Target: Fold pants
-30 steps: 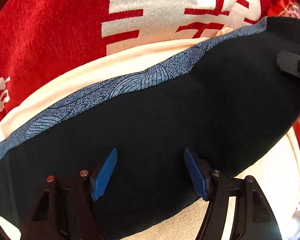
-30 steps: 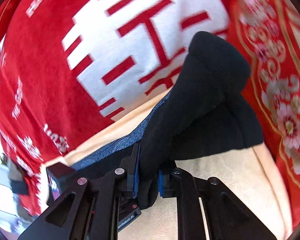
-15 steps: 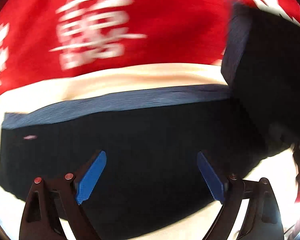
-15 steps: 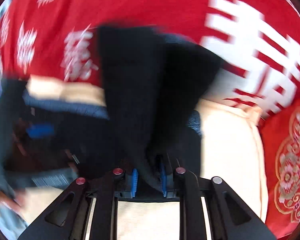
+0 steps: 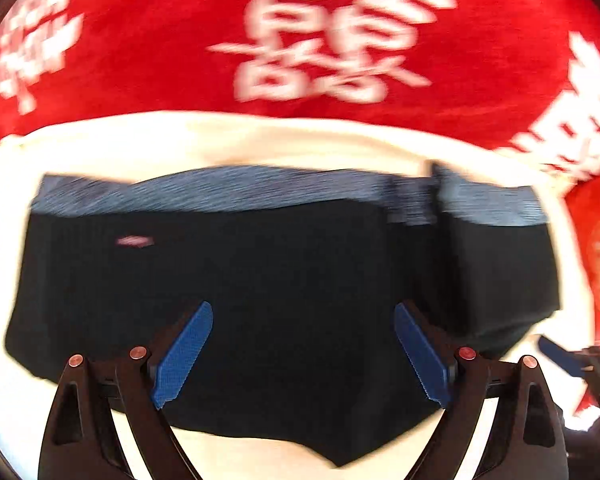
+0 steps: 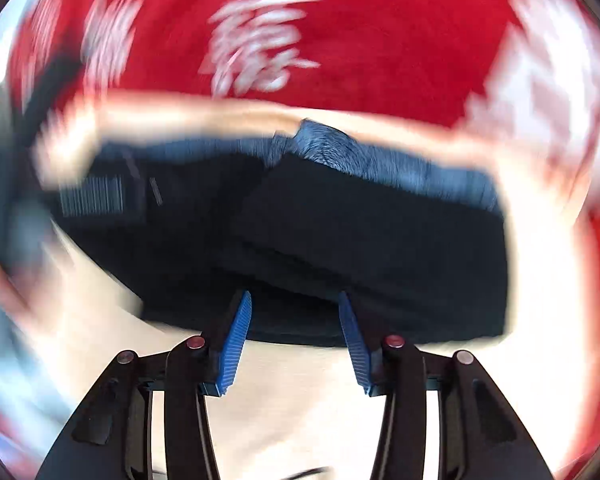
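The black pants (image 5: 284, 280) with a blue patterned waistband (image 5: 260, 192) lie folded on a cream cloth (image 5: 220, 144). My left gripper (image 5: 302, 324) is open and empty, its blue pads just above the black fabric. In the right wrist view the pants (image 6: 380, 248) lie folded over, the waistband (image 6: 380, 160) at the far edge. My right gripper (image 6: 294, 308) is open and empty at the pants' near edge. Both views are blurred by motion.
A red blanket with white characters (image 5: 320, 40) lies beyond the cream cloth, also in the right wrist view (image 6: 380, 48). The right gripper's blue tip (image 5: 560, 356) shows at the left view's right edge. The left gripper's body (image 6: 92, 196) shows blurred at left.
My right gripper carried the pant end over to the left, laid it on the rest of the pants and opened. My left gripper stayed open and shifted its view leftwards.
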Available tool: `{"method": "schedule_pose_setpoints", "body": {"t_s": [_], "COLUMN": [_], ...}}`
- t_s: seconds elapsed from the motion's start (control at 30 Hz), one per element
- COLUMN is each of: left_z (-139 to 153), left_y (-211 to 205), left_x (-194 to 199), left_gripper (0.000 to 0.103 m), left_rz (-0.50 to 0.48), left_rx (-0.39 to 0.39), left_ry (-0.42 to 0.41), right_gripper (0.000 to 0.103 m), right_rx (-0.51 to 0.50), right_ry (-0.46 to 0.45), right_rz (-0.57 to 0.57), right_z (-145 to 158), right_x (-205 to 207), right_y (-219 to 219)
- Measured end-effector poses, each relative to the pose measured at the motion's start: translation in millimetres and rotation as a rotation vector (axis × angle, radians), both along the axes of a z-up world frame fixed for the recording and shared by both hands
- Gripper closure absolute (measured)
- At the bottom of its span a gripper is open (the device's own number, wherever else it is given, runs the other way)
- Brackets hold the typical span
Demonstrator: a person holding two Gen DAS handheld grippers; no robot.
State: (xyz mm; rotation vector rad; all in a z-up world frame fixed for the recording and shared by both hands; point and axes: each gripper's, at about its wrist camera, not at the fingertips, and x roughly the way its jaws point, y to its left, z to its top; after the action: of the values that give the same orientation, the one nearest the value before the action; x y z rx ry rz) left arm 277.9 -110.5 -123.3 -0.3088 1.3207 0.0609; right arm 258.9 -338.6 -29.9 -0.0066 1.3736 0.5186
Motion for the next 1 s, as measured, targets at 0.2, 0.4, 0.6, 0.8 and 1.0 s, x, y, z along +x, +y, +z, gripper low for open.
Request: {"method": "schedule_pose_setpoints", "body": {"t_s": [0.2, 0.4, 0.6, 0.8, 1.0], "left_z": [-1, -40, -31, -22, -21], "left_y": [-39, -59, -71, -80, -71], "left_x": [31, 35, 21, 2, -7], "left_gripper": [0.01, 0.01, 0.011, 0.011, 0.011], "left_rz": [-0.11, -0.111, -0.136, -0.155, -0.099], "left_rx": [-0.207, -0.231, -0.222, -0.135, -0.042], "left_ry": [-0.003, 0.056, 0.06, 0.058, 0.051], "right_gripper": [0.054, 0.054, 0.098, 0.098, 0.092], "right_rx": [0.472, 0.596, 0.644, 0.5, 0.457], "right_ry": [0.403, 0.486, 0.527, 0.508, 0.506], "right_rz": [-0.561, -0.742, -0.821, -0.635, -0.532], "right_z": [-54, -83, -95, -79, -97], "right_x": [25, 22, 30, 25, 38], "right_y": [-77, -95, -100, -85, -74]}}
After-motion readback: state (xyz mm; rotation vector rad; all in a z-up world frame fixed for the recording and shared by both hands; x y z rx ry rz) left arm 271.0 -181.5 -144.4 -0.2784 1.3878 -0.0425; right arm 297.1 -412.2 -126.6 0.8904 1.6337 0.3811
